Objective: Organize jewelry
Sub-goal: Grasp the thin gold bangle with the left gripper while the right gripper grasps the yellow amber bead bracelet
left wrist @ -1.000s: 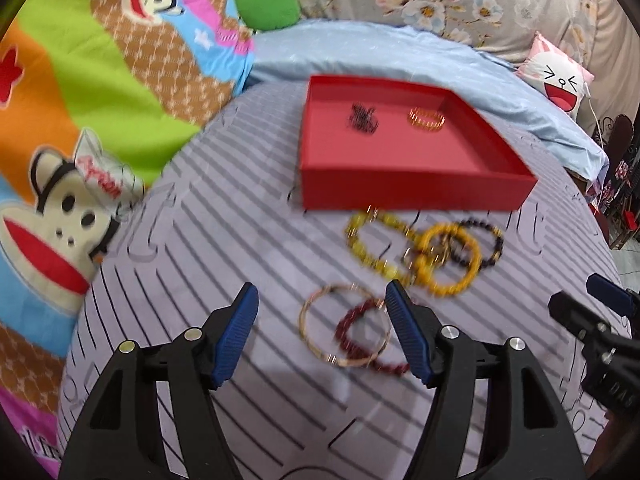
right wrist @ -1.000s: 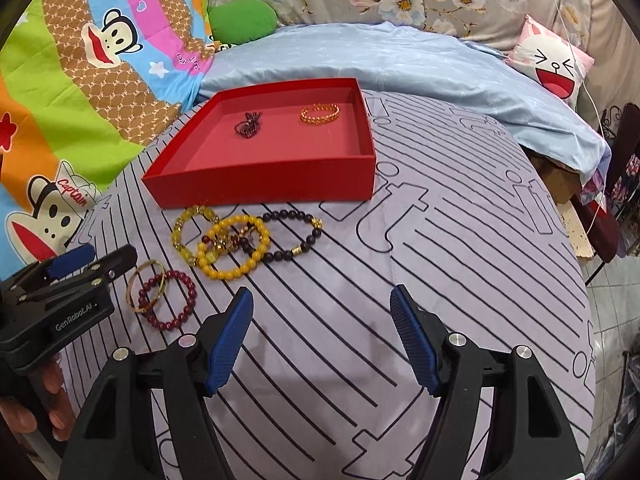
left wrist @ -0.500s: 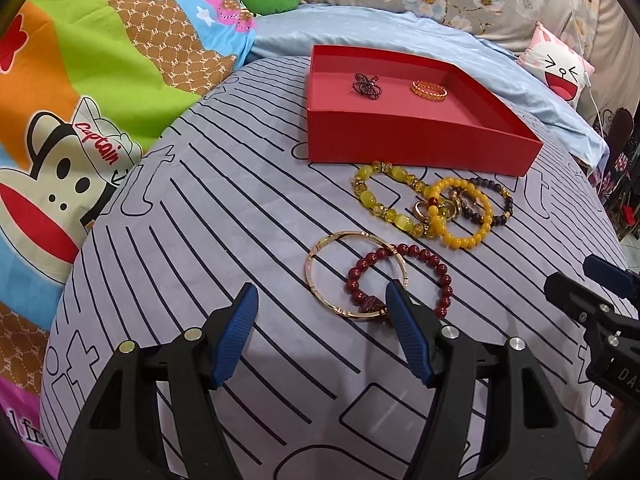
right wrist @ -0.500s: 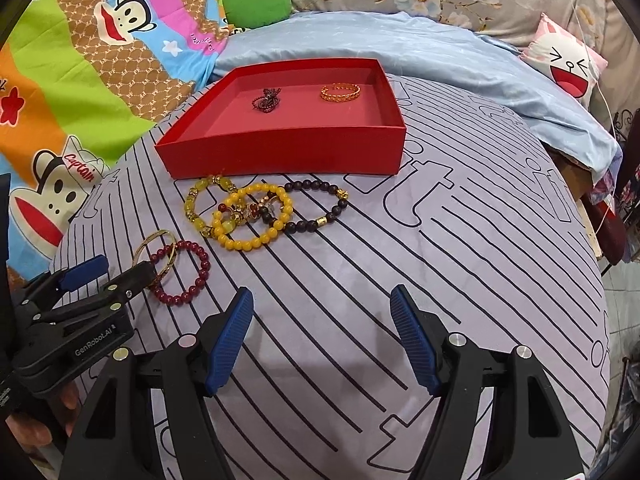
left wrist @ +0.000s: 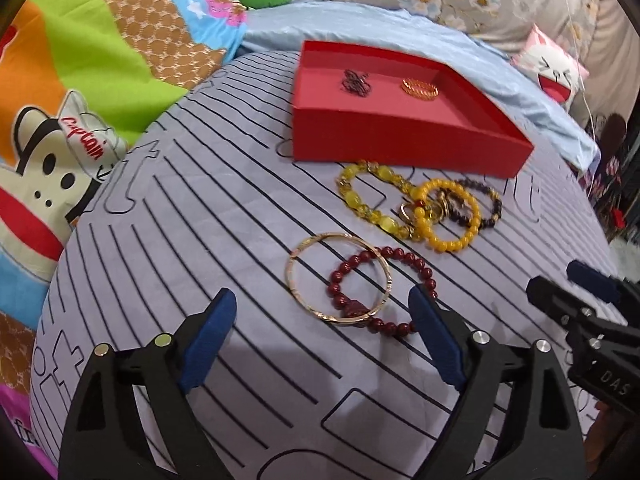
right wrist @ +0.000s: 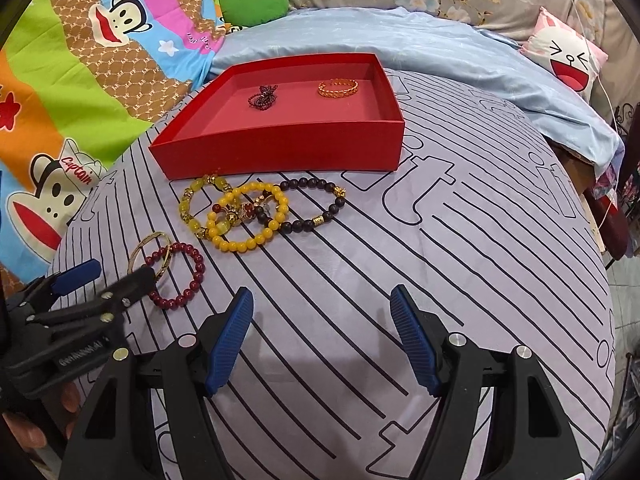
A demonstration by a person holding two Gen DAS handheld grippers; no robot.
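A red tray holds a dark chain and a gold ring. In front of it lie a yellow-green bead bracelet, a yellow bead bracelet and a dark bead bracelet, overlapping. Nearer lie a gold bangle and a dark red bead bracelet. My left gripper is open, its fingers either side of the bangle and red bracelet. My right gripper is open and empty over bare cloth.
The jewelry lies on a grey striped cloth over a bed. A colourful cartoon blanket lies at the left, a light blue sheet behind the tray, and a pink face pillow at the far right.
My left gripper has moved forward and down toward the gold bangle and red bracelet, which now sit between its fingers. My right gripper has barely shifted.
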